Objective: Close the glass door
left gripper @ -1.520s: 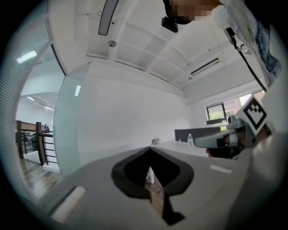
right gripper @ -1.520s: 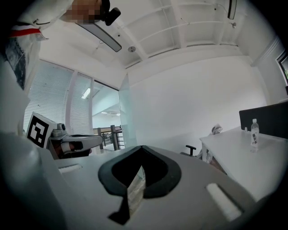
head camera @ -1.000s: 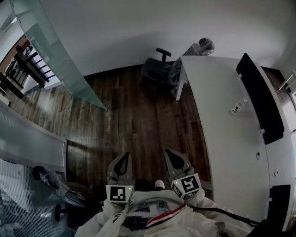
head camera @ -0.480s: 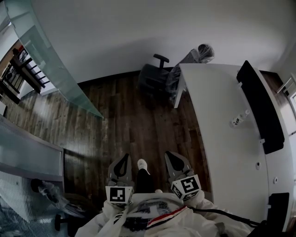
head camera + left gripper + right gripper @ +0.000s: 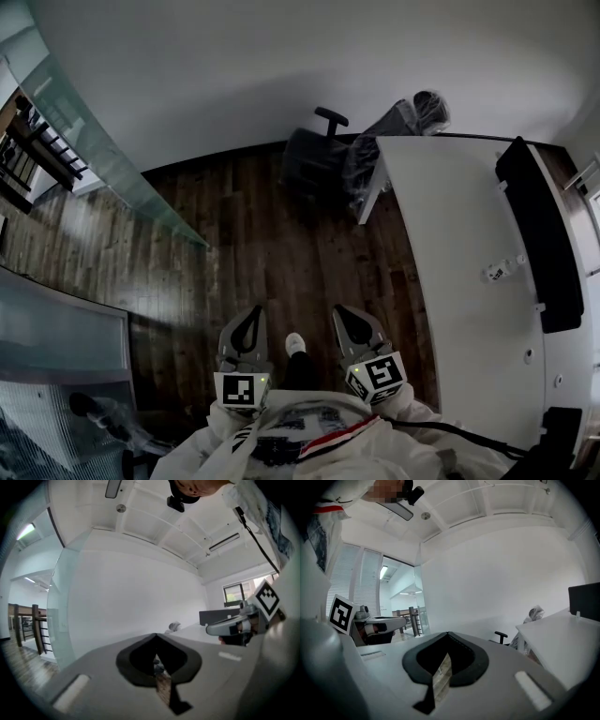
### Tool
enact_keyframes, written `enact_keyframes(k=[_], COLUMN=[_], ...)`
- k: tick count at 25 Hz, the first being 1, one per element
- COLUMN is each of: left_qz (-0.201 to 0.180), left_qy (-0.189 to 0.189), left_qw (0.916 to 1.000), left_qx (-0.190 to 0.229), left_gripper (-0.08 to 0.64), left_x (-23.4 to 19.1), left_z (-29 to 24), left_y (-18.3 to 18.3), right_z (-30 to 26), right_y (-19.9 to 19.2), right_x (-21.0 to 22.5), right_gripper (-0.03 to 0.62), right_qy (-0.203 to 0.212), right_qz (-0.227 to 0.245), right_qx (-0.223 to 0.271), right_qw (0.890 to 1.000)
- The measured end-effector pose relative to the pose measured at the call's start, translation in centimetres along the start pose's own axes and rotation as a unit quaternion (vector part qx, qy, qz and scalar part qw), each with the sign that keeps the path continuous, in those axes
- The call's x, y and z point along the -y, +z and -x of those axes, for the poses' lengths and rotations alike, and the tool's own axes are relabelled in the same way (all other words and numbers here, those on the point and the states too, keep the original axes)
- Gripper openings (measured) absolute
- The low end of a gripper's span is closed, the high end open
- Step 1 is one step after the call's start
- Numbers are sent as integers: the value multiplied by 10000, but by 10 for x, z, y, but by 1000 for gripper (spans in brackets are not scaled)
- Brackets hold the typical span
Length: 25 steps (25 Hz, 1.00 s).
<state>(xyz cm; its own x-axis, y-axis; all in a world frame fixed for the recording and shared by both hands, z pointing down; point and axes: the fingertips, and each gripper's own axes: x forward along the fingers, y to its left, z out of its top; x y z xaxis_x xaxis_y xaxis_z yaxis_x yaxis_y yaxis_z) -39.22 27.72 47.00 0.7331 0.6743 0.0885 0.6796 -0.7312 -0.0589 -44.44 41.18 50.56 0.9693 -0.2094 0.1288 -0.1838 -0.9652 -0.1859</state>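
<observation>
Swung open at the left, the glass door (image 5: 103, 155) is a step nearer than a second ago but still well out of reach. The left gripper (image 5: 250, 311) and right gripper (image 5: 343, 311), both closed and empty, cross clear wooden floor (image 5: 272, 234); the desk (image 5: 459, 262) edge hems the right.

1. Office rm: long white desk (image 5: 459, 262) down the right side, w/ a dark divider screen (image 5: 544, 234) along its far edge.
2. Black swivel chair (image 5: 314, 155) w/ armrests at the desk end; 2nd chair (image 5: 417, 112) just beside it, in clear plastic wrap.
3. Frosted glass door (image 5: 122, 173) at left, w/ a railing (image 5: 33, 145) beyond it.
4. Dark wood-plank floor (image 5: 272, 253), plain white wall (image 5: 281, 66), ceiling strip light (image 5: 224, 542), vert. blinds (image 5: 349, 583).
</observation>
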Motion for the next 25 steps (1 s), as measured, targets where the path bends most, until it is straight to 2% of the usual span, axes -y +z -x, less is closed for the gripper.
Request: enact_keyframes(k=[8,14,18,25], left_qz=[-12,-56,-93,-47], left_qy=[74,133,83,64], left_qw=[10000,9999,9999,9998], left_qx=[-11,-53,-99,-196], left_gripper=[2,2,2,2], left_x=[-70,-113,-124,-126], left_z=[-61,-93,-116,-183], left_y=[4,-2,-2,-11], right_z=[-96,-147,-162,-200], right_y=[20,33,33,37], right_x=[8,10,21,79], right_gripper=[5,5,5,5], right_qy=[129,187,133,-13], right_qz=[71,-5,-26,-264], right_qx=[-25,135,37,-22], right_qw=[9999,9997,9999,9996])
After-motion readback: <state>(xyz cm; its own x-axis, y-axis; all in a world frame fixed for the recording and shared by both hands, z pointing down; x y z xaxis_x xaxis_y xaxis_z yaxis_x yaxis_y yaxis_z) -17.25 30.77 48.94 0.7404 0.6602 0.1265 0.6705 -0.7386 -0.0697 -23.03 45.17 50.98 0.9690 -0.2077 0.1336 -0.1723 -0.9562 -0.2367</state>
